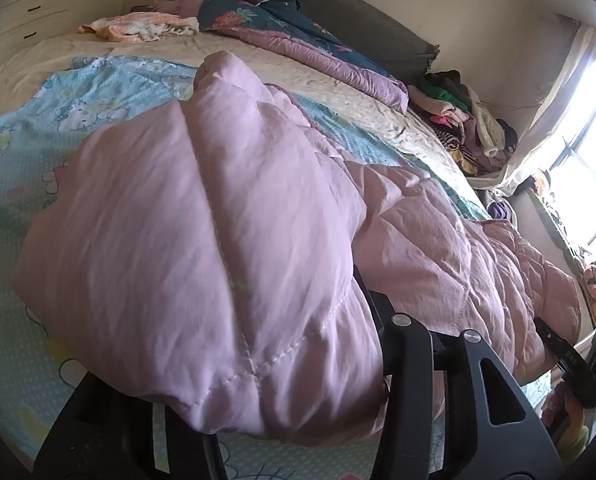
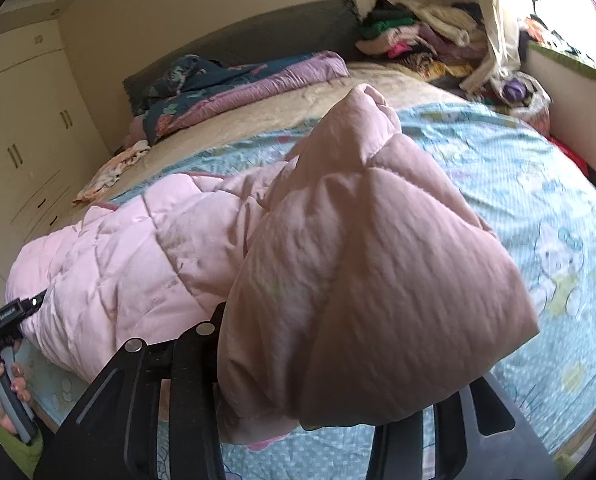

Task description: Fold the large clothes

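Observation:
A pink quilted coat (image 1: 437, 224) lies across a bed with a light blue cartoon-print sheet (image 1: 78, 96). My left gripper (image 1: 298, 360) is shut on one bunched end of the coat (image 1: 202, 248), which drapes over its fingers and hides the tips. My right gripper (image 2: 317, 380) is shut on the other end of the coat (image 2: 377, 272), also draped over its fingers. The coat's middle (image 2: 138, 248) sags between them onto the sheet (image 2: 537, 184). Each view shows the other gripper at its edge.
A dark floral and purple quilt (image 1: 282, 28) lies bunched by the grey headboard (image 2: 266, 36). A peach cloth (image 1: 138, 26) lies at the far side. A pile of clothes (image 2: 417, 36) sits by the window. White wardrobes (image 2: 22, 128) stand beside the bed.

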A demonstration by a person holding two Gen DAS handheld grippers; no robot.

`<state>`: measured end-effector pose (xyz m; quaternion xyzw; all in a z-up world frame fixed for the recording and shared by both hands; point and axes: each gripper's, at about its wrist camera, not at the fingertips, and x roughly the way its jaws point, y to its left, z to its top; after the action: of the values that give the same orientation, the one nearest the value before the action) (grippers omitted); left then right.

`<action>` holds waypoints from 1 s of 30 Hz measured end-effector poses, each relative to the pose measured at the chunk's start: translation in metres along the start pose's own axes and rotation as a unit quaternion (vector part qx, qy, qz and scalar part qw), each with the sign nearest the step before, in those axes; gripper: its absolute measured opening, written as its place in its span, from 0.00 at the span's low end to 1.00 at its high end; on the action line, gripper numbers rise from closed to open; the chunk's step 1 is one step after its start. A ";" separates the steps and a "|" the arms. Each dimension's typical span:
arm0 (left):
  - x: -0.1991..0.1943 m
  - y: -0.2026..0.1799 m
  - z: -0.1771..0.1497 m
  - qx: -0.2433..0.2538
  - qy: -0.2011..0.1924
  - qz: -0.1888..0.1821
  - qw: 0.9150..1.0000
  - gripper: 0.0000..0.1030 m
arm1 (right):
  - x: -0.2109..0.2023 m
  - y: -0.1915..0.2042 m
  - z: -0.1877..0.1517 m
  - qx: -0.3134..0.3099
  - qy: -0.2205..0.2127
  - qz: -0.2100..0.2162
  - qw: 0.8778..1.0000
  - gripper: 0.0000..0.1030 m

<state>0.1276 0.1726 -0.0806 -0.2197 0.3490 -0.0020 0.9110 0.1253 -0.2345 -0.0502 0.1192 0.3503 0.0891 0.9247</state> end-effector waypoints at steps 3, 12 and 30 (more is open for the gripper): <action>0.002 0.000 -0.002 -0.003 0.003 0.003 1.000 0.38 | 0.008 -0.005 -0.002 0.015 0.012 -0.008 1.000 0.40; 0.007 0.001 -0.004 -0.010 0.010 0.008 1.000 0.41 | 0.031 -0.013 -0.014 0.044 0.044 -0.021 0.998 0.48; -0.002 0.009 -0.007 -0.029 0.029 0.018 0.999 0.65 | 0.011 -0.033 -0.025 0.100 0.061 -0.011 0.993 0.87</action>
<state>0.1202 0.1779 -0.0878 -0.2394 0.3787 0.0185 0.8938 0.1198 -0.2595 -0.0845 0.2012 0.4148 0.0502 0.8860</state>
